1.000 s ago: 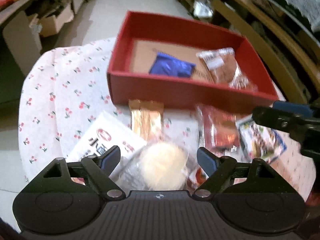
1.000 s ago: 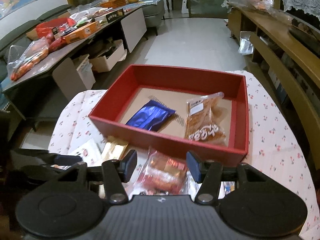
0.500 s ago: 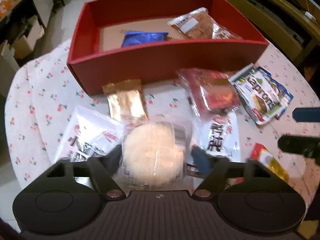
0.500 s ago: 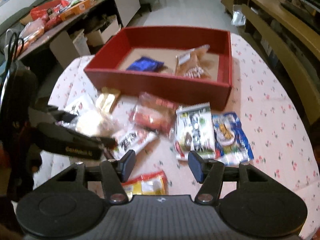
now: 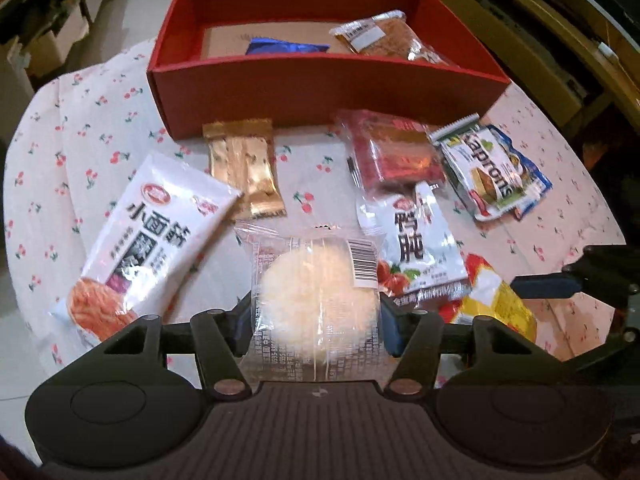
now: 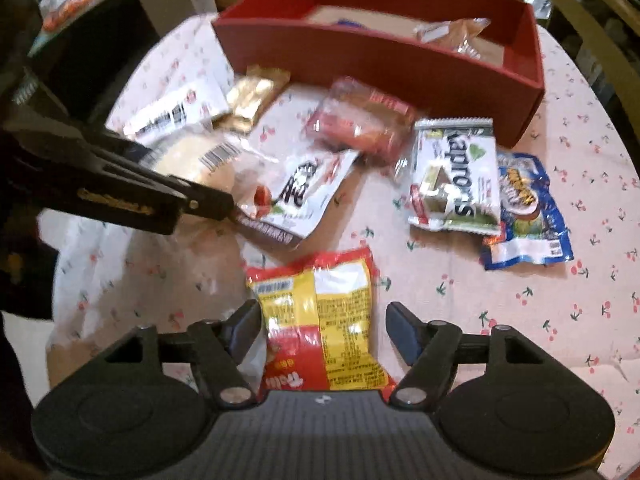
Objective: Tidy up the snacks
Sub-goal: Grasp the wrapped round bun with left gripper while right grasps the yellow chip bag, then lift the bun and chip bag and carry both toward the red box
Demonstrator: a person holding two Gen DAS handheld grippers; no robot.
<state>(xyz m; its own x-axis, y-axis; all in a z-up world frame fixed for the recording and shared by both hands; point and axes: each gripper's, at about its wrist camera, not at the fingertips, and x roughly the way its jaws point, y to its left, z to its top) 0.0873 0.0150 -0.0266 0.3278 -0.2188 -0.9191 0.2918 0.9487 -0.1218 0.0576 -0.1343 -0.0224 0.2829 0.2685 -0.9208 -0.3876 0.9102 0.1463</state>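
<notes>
Left wrist view, nearest first: the left gripper [image 5: 316, 326] has its jaws closing around a round pale cake in a clear wrapper [image 5: 318, 300], the blue pads touching the wrapper's two edges. To grip well, the pads should squeeze the firm cake rather than only the loose film, then lift straight up so the neighbouring packets are not dragged. Just beyond lie a white noodle-snack bag [image 5: 148, 240], a gold bar [image 5: 244, 172] and a red packet [image 5: 394, 152] on the cherry-print cloth [image 5: 80, 120]. Farthest is the red box [image 5: 320, 84], already holding a blue packet [image 5: 288, 47] and a brown snack.

Right wrist view: the right gripper [image 6: 322, 334] has its jaws opening, straddling a red and yellow packet [image 6: 320, 320] without pressing it; it should centre over the packet before closing
</notes>
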